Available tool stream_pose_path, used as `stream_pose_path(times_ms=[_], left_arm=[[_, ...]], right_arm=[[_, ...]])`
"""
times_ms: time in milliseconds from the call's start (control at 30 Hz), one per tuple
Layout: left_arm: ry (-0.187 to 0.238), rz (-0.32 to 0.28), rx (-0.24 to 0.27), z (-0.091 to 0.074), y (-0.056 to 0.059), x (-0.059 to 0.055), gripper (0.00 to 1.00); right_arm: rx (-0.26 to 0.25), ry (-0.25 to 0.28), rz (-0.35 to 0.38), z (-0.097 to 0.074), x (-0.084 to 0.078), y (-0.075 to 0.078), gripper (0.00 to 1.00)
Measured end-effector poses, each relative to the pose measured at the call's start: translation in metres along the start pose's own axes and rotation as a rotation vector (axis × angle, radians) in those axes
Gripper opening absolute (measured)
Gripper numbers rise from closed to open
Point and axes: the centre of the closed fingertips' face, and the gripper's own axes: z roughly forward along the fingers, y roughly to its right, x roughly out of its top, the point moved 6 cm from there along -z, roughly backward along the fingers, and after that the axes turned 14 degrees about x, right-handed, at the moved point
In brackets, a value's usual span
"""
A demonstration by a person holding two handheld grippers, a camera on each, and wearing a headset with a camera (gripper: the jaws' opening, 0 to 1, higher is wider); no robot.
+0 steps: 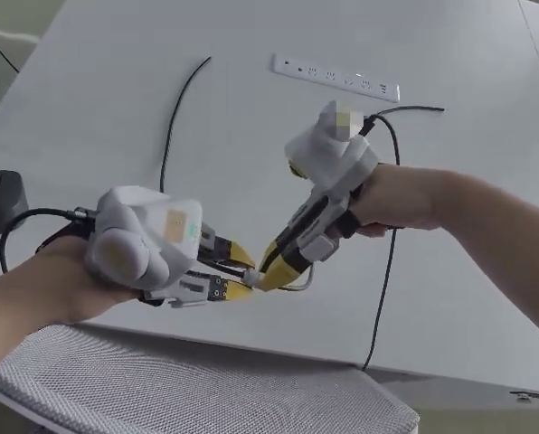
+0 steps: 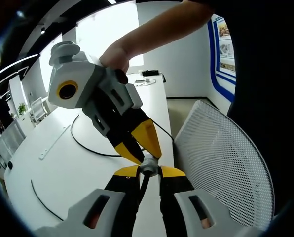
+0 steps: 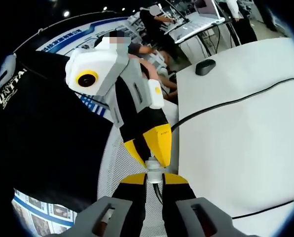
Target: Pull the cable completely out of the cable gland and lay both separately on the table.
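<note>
Task's early, I'd say: cable [image 2: 144, 186] isn't out of the cable gland [image 3: 154, 168] yet, and nothing's been laid down. The gland's held in the air between the two grippers, low over the near strip of the bench [image 1: 251, 136], just inside its front edge.

L gripper [image 1: 241, 273] and R gripper [image 1: 271, 268] meet tip to tip. Both sets of jaws are clenched on the gland from opposite ends, going by each gripper view. A dark strand runs back between the L jaws, and a thin loop hangs under the R ones. Can't tell whether either pad also pinches cable.

What's left, by my reckoning: draw the two apart till the cable's free, then set each piece down separately.

Room-wise, there's lots of bare bench ahead and to both sides. The power strip [image 1: 335, 77] sits well off at the back, and a loose black lead [image 1: 170, 127] lies ahead of the L hand. The tight side is behind: the front edge is close, w/ a mesh chair [image 1: 206, 389] right below. A dropped part could go over, so pulling sideways along the bench looks safer.
</note>
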Motion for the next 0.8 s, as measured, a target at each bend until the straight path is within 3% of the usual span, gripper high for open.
stream_pose_path(times_ms=[267,300,367,500,600,700,767,800], left_arm=[[0.006,-0.117,0.004,-0.001,-0.007,-0.004,0.14],[0.005,-0.117,0.008,0.0,-0.009,-0.004,0.14],[0.0,-0.142,0.009,0.0,-0.011,-0.005,0.14],[-0.003,-0.204,0.022,0.001,-0.018,-0.007,0.14],[-0.003,-0.216,0.042,0.0,-0.023,-0.008,0.14],[-0.011,-0.25,0.037,0.0,-0.026,-0.009,0.15],[-0.025,-0.307,0.02,-0.001,-0.025,-0.01,0.15],[-0.023,-0.299,0.028,0.0,-0.027,-0.01,0.15]], right_arm=[[-0.103,-0.012,-0.051,-0.003,0.002,-0.002,0.04],[-0.152,-0.03,-0.08,-0.004,0.003,0.0,0.04],[-0.189,-0.05,-0.105,-0.006,0.004,0.004,0.04],[-0.32,-0.074,-0.21,-0.006,0.008,0.0,0.05],[-0.447,-0.088,-0.288,-0.008,0.01,0.004,0.06],[-0.522,-0.124,-0.352,-0.005,0.01,0.003,0.06],[-0.553,-0.139,-0.37,-0.002,0.01,0.001,0.06],[-0.584,-0.148,-0.392,-0.002,0.01,0.002,0.06]])
